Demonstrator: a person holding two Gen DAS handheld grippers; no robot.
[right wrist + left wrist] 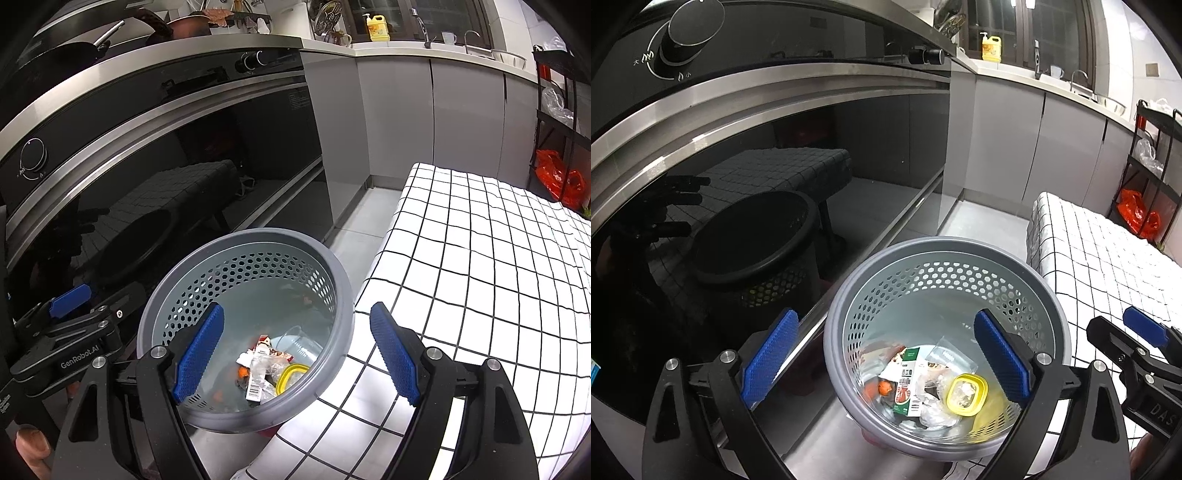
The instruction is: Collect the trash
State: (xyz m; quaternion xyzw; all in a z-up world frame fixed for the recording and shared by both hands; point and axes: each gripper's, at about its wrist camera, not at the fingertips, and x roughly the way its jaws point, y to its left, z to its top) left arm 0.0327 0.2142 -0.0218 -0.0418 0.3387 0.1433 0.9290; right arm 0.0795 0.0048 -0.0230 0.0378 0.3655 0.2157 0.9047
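A grey perforated waste basket [945, 245] [258, 234] stands on the floor between the oven and a table. Inside lie a yellow-rimmed lid [966, 395] [291, 374], a green-and-white carton [905, 384], a barcoded wrapper [256, 387] and clear plastic. My left gripper [886, 356] hangs open over the basket's left rim, with nothing between its blue pads. My right gripper [297, 354] is also open and bare, above the basket's right side. Each gripper shows at the edge of the other's view: a right pad [1145, 325] and a left pad [70, 301].
The dark glass oven door [738, 184] rises close on the left. A table with a white checked cloth [480, 258] stands right of the basket. A black rack with a red bag [557, 177] is at the far right. A yellow bottle [378, 27] sits on the counter.
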